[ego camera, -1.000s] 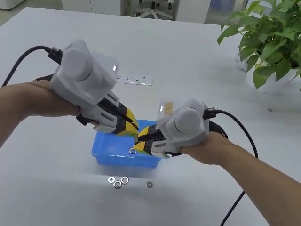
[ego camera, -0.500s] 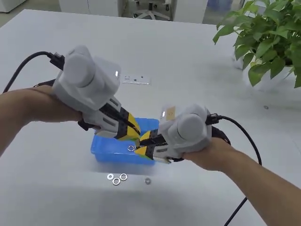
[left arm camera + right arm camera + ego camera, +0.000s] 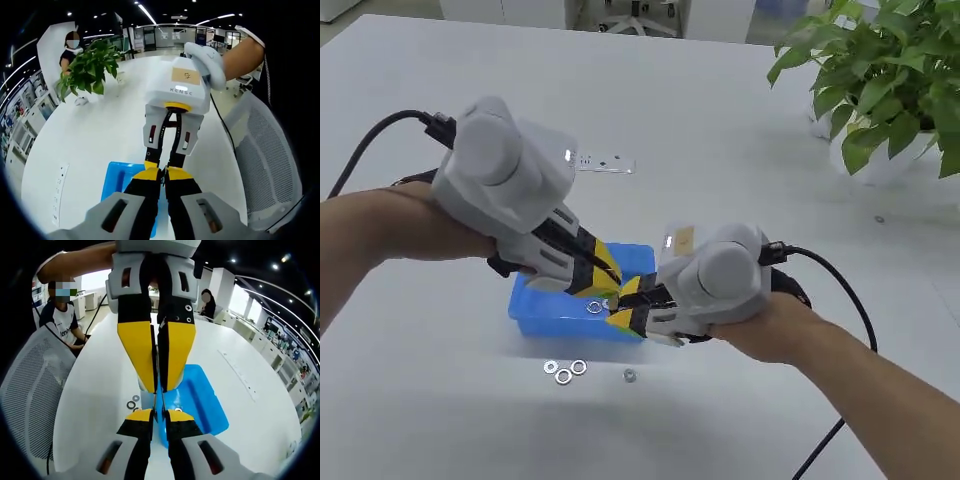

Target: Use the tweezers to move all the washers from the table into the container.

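Fingertips of the right gripper stand almost together, closed on the end of thin dark metal tweezers; the left gripper, meeting it tip to tip from the opposite side, clamps the same strip between its yellow-and-black jaws. Both tools are hand-held over a shallow rectangular blue plastic container. Nearest the person, on the white table, three small silver ring washers lie clustered just in front of the container's near wall, with a fourth washer apart to their right. One further washer shows at the gripper tips above the container's interior; whether it is held or lies inside cannot be told. Beyond the container a flat white power strip lies on the table, and a leafy green potted plant stands at the far right corner.
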The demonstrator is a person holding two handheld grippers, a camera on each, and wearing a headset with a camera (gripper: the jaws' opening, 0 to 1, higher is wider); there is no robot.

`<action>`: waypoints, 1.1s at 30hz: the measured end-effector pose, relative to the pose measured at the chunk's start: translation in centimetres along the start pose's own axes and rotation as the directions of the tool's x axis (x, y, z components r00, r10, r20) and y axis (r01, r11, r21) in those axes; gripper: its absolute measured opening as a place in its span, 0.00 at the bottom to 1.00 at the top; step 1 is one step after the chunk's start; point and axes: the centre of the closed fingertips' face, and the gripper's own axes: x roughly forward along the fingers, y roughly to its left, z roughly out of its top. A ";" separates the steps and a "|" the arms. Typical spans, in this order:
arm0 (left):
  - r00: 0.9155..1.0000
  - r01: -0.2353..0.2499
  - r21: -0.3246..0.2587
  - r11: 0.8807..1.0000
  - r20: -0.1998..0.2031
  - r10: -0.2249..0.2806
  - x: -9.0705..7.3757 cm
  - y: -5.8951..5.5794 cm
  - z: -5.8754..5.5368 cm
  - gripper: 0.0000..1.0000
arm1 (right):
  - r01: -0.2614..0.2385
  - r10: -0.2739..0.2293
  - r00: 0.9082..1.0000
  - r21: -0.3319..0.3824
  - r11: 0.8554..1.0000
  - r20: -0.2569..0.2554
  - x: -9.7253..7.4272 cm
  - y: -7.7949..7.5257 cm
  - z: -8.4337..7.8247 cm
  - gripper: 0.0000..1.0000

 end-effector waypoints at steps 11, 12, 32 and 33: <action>1.000 0.006 0.007 1.000 -0.002 -0.006 -0.2 -0.6 0.2 0.07 | 0.007 -0.007 1.000 0.002 1.000 0.005 -0.4 0.6 0.1 0.11; 1.000 0.008 0.006 1.000 -0.002 -0.008 -0.2 -0.7 0.2 0.07 | 0.007 -0.007 1.000 0.004 1.000 0.005 -0.5 0.6 0.1 0.11; 0.998 0.062 0.014 0.998 -0.009 -0.062 1.7 -2.6 -0.7 0.07 | -0.007 0.008 1.000 0.042 0.999 -0.013 -0.2 2.8 -2.0 0.11; 0.998 0.064 0.014 0.998 -0.008 -0.063 1.7 -2.6 -0.7 0.07 | -0.009 0.010 1.000 0.044 0.999 -0.013 -0.2 2.8 -2.1 0.11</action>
